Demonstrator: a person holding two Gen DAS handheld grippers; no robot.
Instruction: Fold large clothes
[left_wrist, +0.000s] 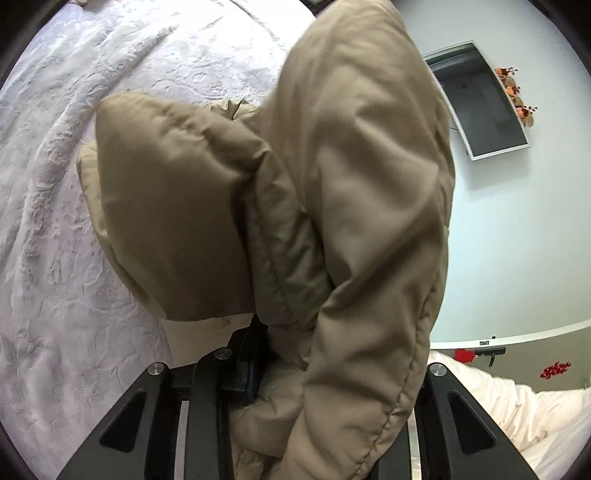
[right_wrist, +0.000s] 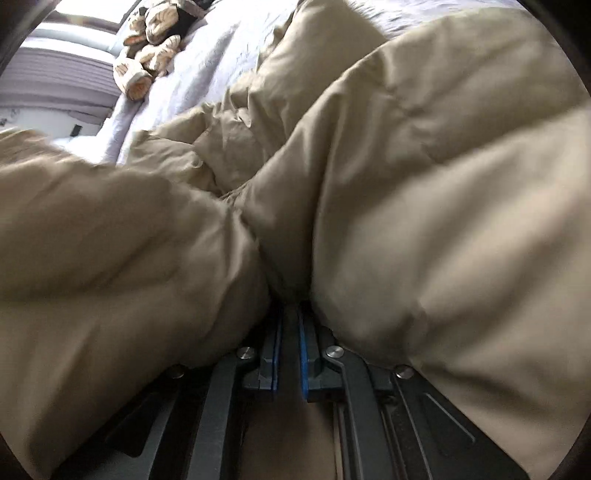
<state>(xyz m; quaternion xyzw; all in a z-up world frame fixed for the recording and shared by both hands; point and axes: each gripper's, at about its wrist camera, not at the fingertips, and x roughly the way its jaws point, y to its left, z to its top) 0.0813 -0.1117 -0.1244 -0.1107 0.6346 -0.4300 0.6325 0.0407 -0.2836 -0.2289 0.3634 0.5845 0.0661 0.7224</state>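
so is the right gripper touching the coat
Touching. The right wrist view shows the right gripper with its blue pads closed on a pinch of the tan coat.

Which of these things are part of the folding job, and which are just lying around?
Part of the job:
tan padded coat
left gripper
right gripper

Just lying about:
stuffed toy
wall screen
white bedspread

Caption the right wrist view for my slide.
Right gripper shut on a fold of the tan padded coat over the white bedspread.
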